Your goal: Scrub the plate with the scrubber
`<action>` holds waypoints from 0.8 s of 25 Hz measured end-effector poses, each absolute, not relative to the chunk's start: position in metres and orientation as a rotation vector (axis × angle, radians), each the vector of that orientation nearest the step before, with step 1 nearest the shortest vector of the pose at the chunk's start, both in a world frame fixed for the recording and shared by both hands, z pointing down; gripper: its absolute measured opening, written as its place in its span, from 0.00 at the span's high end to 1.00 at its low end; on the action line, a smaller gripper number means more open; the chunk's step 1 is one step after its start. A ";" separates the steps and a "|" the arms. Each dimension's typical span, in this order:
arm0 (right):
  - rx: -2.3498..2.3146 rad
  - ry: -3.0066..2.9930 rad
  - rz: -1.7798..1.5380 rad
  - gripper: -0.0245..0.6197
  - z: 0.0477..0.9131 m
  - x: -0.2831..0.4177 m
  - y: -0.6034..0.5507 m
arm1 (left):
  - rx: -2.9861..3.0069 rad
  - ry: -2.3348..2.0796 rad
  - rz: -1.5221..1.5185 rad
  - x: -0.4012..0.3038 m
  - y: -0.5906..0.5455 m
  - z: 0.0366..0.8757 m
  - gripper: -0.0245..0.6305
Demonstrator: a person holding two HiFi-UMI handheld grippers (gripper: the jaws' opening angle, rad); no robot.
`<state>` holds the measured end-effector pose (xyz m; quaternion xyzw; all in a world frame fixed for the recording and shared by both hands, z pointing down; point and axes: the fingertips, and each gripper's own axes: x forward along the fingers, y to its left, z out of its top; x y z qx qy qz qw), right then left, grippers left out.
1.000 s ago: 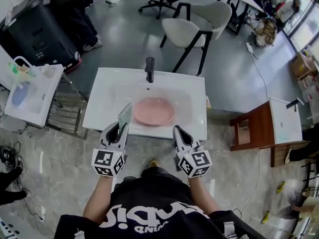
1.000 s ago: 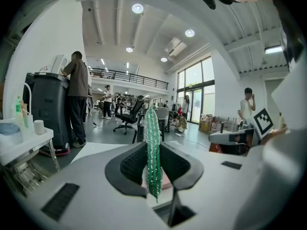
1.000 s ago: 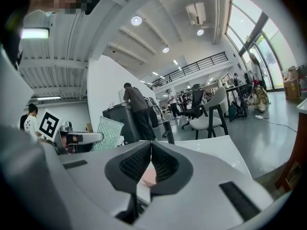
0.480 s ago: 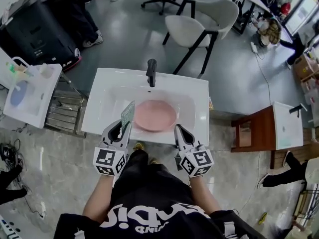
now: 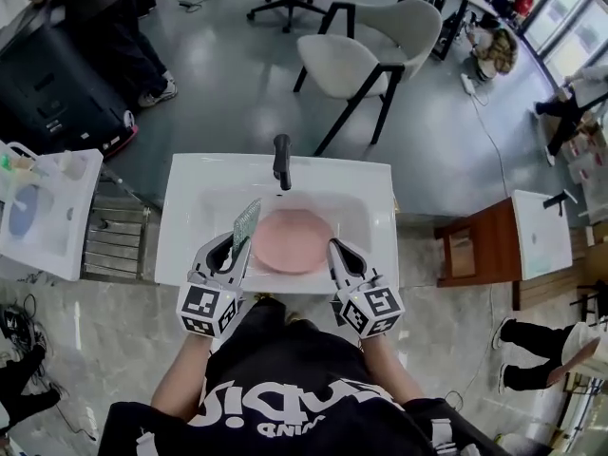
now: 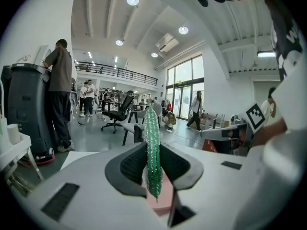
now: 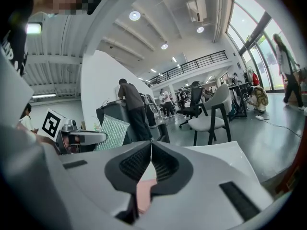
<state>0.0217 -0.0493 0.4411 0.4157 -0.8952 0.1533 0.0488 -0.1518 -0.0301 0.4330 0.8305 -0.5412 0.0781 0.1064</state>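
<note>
Pink plate [image 5: 290, 240] lies flat in the basin of the white sink [image 5: 185, 218], just in front of the black faucet [image 5: 281, 160] that stands at the middle of the sink's back edge.

At the sink's front edge, left of centre, the left gripper [image 5: 231, 247] reaches in over the rim. Its jaws are clamped on the green scrubber [image 6: 152, 133], a thin glittering pad held edge-on and upright, so that it rises above the jaw tips. In the head view the scrubber stands at the plate's left rim; whether it touches the plate cannot be told, though in the left gripper view its lower point shows against the pink surface.

At the sink's front edge, right of centre, the right gripper [image 5: 339, 251] points into the basin with its jaws closed tight together and nothing between them (only a patch of the plate shows below them in the right gripper view). Its tips sit near the plate's right front rim.

Both marker cubes hang just outside the sink's front edge, close to the black shirt of the person holding the grippers.

Behind the sink, well apart from it across the grey floor, stands a pale chair [image 5: 366, 41] on dark legs. Left of the sink is a metal rack [image 5: 112, 237], and to its right a small wooden table [image 5: 475, 245].
</note>
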 end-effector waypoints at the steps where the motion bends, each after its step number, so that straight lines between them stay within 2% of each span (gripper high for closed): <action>1: 1.274 -2.727 0.465 0.93 0.440 0.019 -0.053 | 2.456 -1.576 0.235 -0.153 -0.034 0.434 0.82; 14: 1.356 -2.726 0.438 0.92 0.430 0.021 -0.086 | 2.541 -1.436 0.282 -0.145 -0.065 0.431 0.82; 17: 1.312 -2.738 0.469 0.67 0.432 0.025 -0.091 | 2.555 -1.426 0.286 -0.136 -0.068 0.429 0.82; 20: 1.276 -2.724 0.489 0.65 0.439 0.031 -0.096 | 2.557 -1.419 0.270 -0.126 -0.072 0.431 0.82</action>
